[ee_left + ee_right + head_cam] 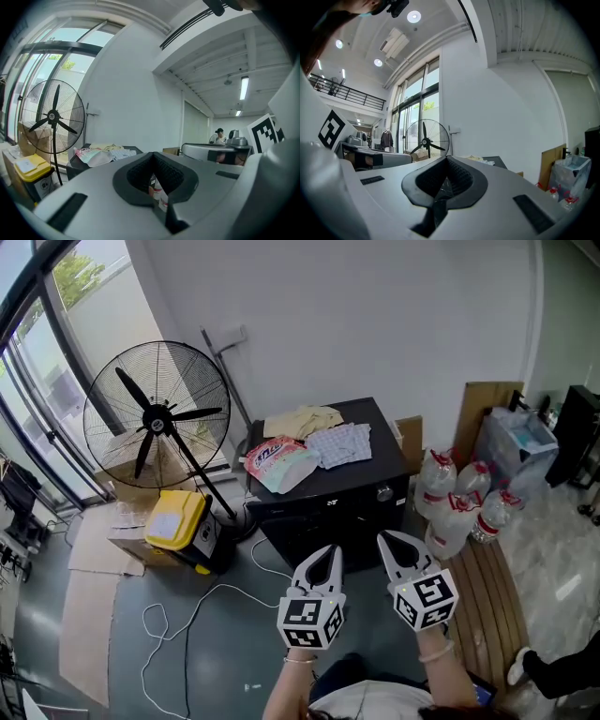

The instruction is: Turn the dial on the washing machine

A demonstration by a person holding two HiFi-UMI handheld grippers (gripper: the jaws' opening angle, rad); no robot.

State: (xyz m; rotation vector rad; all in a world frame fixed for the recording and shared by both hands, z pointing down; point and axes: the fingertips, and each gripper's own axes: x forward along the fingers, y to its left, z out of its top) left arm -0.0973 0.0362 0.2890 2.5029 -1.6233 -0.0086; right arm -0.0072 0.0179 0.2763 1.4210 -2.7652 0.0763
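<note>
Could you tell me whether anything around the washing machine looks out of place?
Untidy: crumpled clothes and a pink pouch lie on top of the washing machine, and a white cable trails across the floor in front. Nothing looks spilled or damaged.

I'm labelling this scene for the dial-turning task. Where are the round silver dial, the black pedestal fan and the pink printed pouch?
Round silver dial [383, 493]: head view, its front face.
Black pedestal fan [157, 416]: head view, the blade hub.
Pink printed pouch [275, 461]: head view, its printed front.
</note>
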